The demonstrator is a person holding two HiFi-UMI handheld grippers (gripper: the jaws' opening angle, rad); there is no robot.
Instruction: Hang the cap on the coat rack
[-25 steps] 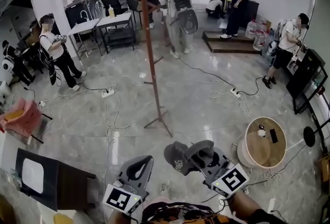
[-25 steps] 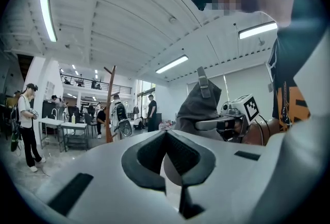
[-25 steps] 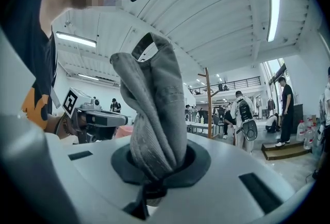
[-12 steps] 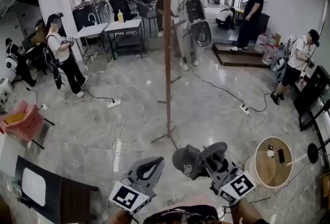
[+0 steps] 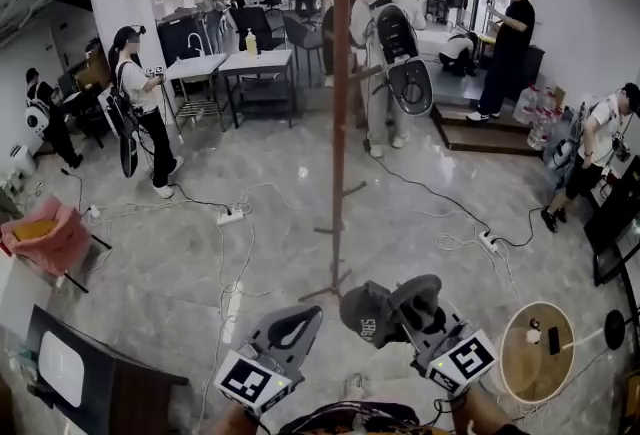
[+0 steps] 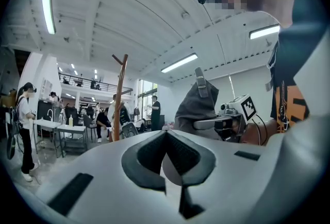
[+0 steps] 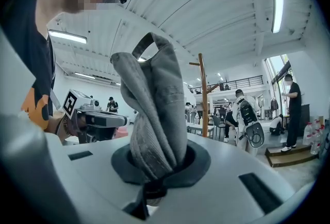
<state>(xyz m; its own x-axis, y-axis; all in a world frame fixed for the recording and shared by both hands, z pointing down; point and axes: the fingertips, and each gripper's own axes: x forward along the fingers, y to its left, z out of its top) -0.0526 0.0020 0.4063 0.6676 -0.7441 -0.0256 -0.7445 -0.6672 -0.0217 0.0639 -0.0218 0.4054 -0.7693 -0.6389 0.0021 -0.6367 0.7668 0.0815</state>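
The left claw (image 5: 300,318) is closed and empty. The right claw (image 5: 400,301) clamps the cap (image 5: 362,315). Both point level, side by side.

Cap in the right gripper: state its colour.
Grey fabric; the cap shows best in the right gripper view.

The cap (image 7: 154,104) is seen as matt grey woven cloth. The coat rack (image 5: 340,123) is made of smooth reddish-brown wood. The floor (image 5: 420,223) is finished in glossy polished stone. The right tool (image 7: 157,166) is cased in smooth matt grey plastic.
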